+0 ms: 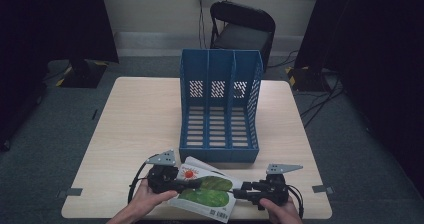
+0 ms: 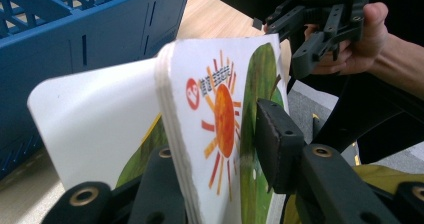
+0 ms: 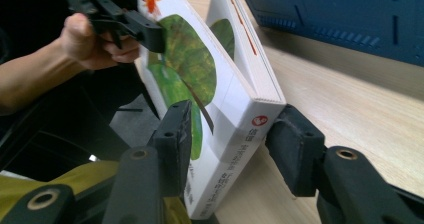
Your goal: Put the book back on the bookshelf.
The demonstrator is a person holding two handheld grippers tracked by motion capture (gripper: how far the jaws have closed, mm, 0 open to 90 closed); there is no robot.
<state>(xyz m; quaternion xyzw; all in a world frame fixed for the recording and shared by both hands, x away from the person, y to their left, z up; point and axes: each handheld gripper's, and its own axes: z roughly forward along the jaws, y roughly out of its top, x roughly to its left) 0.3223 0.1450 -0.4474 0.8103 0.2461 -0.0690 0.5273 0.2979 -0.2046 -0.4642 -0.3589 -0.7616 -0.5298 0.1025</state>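
A picture book point(image 1: 205, 191) with a white cover, green leaves and an orange sun is held off the table's front edge between my two grippers. My left gripper point(image 1: 192, 184) is shut on its left end; in the left gripper view its pads point(image 2: 272, 144) press the cover and several board pages of the book point(image 2: 220, 114). My right gripper point(image 1: 235, 193) grips the right end. In the right gripper view its jaws stand either side of the book point(image 3: 200, 84) at the spine, pads touching both faces. The book is tilted on edge, slightly fanned.
A blue three-slot file rack point(image 1: 220, 109) stands on the wooden table point(image 1: 140, 119) just behind the book, its open slots facing up and toward me. A black folding chair point(image 1: 242, 26) sits beyond the table. Dark curtains flank both sides.
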